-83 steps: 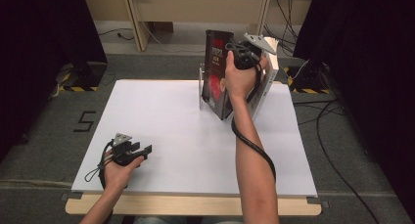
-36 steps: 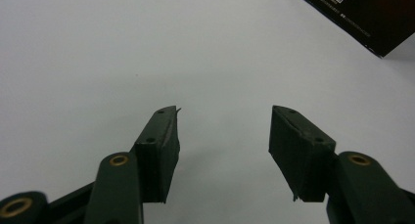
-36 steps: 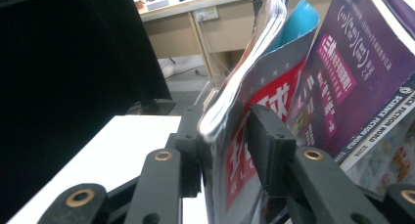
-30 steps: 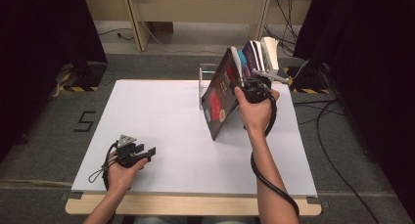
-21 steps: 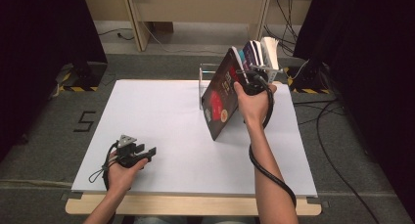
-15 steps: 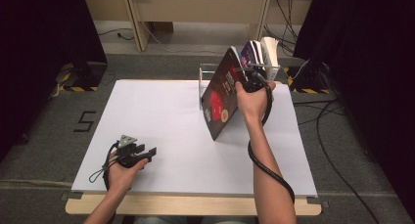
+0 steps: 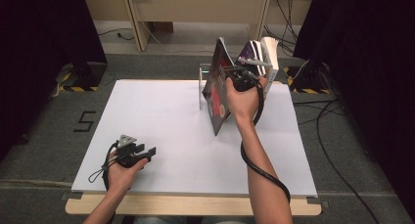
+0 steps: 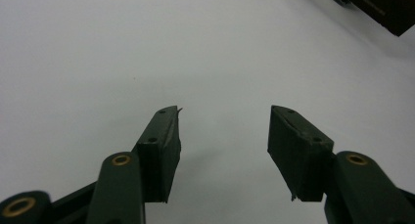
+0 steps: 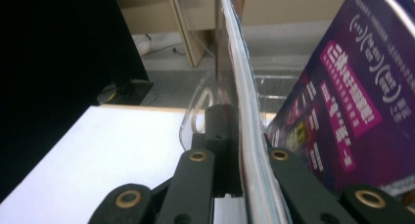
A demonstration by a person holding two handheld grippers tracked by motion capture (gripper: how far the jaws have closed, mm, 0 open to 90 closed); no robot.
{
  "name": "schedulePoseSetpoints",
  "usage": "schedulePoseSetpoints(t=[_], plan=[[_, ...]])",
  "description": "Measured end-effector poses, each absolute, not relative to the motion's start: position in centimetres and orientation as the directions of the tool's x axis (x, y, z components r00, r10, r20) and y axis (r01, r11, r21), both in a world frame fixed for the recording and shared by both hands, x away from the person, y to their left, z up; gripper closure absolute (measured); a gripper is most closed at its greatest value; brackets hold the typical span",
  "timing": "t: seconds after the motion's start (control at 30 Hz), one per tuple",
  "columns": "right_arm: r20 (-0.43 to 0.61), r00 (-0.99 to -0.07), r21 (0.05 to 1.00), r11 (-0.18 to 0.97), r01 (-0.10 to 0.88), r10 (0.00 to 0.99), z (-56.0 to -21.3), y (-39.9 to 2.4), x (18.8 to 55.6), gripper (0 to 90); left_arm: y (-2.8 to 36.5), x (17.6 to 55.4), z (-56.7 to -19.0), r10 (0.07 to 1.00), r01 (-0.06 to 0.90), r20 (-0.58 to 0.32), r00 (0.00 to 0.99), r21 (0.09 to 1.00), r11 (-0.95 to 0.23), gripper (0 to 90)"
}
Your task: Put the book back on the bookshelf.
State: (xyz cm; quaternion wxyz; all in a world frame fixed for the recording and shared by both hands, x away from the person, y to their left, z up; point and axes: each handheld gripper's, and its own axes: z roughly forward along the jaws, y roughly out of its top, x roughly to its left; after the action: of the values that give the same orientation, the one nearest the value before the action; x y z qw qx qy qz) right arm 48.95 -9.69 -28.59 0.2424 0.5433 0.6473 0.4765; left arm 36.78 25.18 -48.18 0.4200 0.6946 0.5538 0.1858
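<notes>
Right tongs [image 7: 230,78] clamped on a dark-covered book [image 7: 215,94] — left tongs [image 7: 147,149] resting idle.

The book stands tilted on the white tabletop [image 7: 161,116], its lower corner on the surface, just in front of a clear acrylic book stand [image 7: 201,84] that holds a purple-covered book [image 9: 342,106] and others. The right tongs have just closed, pinching the book's edge [image 9: 244,136] near its top. The left tongs lie near the front edge — jaws apart with nothing between them.
</notes>
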Motion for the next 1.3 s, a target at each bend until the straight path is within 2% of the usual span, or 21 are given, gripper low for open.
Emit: schedulePoseSetpoints(t=[0.37, 0.77, 1.3], plan=[[0.181, -0.245, 0.896, -0.057, 0.441, 0.952, -28.1, -8.3, 51.1, 87.2, 25.3, 36.8, -48.1, 0.924, 0.612, -0.21, 0.318, 0.79, -0.031, 44.9], [0.173, -0.213, 0.894, -0.063, 0.443, 0.962, -29.2, -6.9, 53.6, 87.2, 25.5, 36.8, -48.1, 0.924, 0.613, -0.213, 0.317, 0.79, -0.028, 44.9], [0.113, -0.184, 0.913, -0.029, 0.407, 0.976, -30.9, -6.2, 55.1, 86.8, 25.4, 36.9, -48.2, 0.923, 0.614, -0.212, 0.321, 0.789, -0.032, 44.9]])
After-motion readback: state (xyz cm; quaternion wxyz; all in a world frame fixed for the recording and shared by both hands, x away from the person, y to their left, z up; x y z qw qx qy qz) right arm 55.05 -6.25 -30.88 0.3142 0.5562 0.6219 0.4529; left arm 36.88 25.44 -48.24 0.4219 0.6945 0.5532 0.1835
